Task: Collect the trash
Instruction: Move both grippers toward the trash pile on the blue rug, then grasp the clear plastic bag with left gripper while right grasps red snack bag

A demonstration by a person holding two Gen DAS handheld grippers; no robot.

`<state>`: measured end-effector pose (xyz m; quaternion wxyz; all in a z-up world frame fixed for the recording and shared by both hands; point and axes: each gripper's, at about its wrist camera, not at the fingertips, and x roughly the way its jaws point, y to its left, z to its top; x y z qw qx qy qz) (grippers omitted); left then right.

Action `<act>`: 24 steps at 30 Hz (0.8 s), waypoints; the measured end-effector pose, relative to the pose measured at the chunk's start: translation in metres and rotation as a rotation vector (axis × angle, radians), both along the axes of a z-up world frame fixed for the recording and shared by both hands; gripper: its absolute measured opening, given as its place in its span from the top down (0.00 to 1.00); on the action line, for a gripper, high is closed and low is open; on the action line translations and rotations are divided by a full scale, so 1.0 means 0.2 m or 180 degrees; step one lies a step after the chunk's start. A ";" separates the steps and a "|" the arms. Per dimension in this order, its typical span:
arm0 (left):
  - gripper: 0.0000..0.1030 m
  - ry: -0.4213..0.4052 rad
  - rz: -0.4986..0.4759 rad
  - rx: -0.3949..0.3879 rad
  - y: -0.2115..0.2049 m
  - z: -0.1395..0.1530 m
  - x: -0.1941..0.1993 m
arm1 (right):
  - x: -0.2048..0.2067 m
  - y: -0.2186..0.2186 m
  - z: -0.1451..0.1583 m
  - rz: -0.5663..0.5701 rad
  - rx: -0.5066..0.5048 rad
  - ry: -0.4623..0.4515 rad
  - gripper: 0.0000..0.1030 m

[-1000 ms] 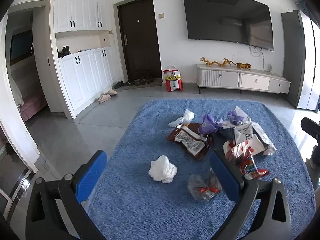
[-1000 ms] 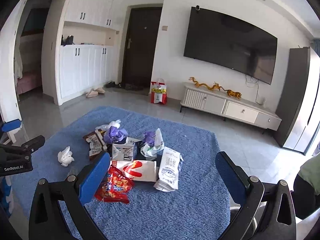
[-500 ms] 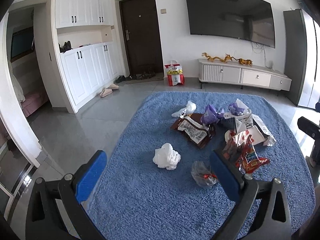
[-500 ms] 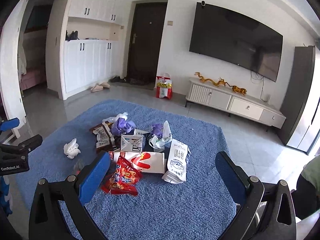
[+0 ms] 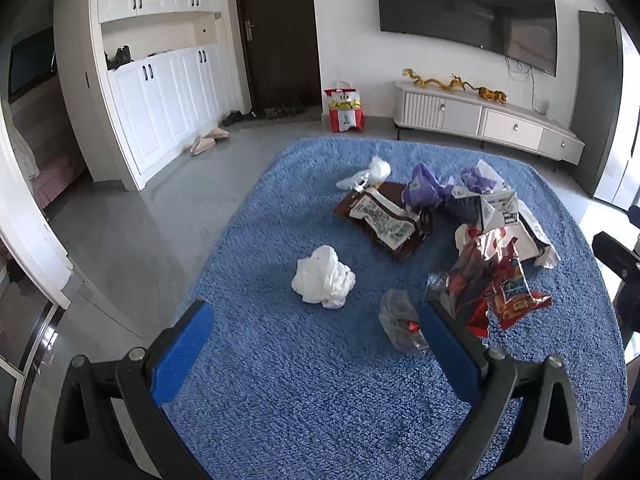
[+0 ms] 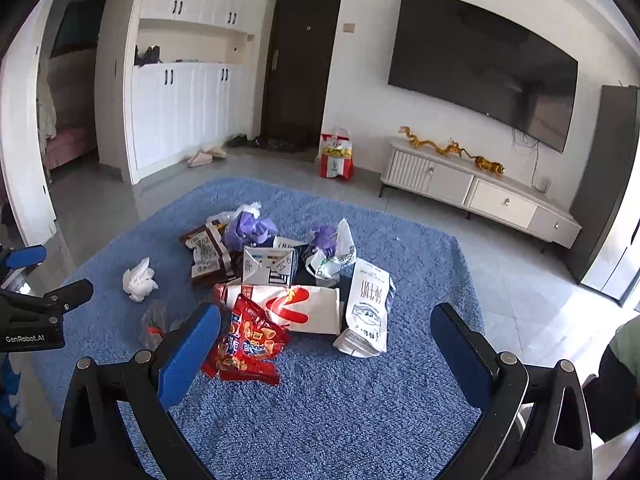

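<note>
Both the left gripper [image 5: 316,334] and right gripper [image 6: 326,338] have black frames, blue finger pads, silver screws; one side reads, seemingly, "GenRobot.AI"

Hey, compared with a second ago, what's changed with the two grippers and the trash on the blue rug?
Both grippers have eased back and tipped a little, so the trash sits higher and farther in each view. The left gripper lines up with the white tissue, the right gripper with the red snack bag. Nothing was taken hold of or let go. Both jaws stay wide open, and the trash lies on the rug as before.
</note>
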<state>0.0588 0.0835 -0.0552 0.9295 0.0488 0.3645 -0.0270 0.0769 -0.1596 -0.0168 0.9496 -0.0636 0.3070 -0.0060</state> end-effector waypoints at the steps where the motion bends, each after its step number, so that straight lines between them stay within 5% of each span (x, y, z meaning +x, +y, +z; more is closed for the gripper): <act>1: 0.00 0.0016 -0.0009 0.0004 0.00 -0.01 0.01 | 0.01 0.00 -0.01 0.0001 0.0003 0.0019 0.00; 12: 0.00 0.0155 -0.0033 0.0023 -0.03 -0.08 0.07 | 0.07 -0.02 -0.09 0.0004 0.0035 0.0172 0.00; 18: 0.00 0.0123 -0.0007 -0.0163 0.07 -0.09 0.08 | 0.09 -0.04 -0.11 0.0006 0.0076 0.0231 0.01; 24: 0.00 0.0138 0.0129 -0.0221 0.23 -0.11 0.09 | 0.11 -0.08 -0.15 0.0141 0.0331 0.0344 0.12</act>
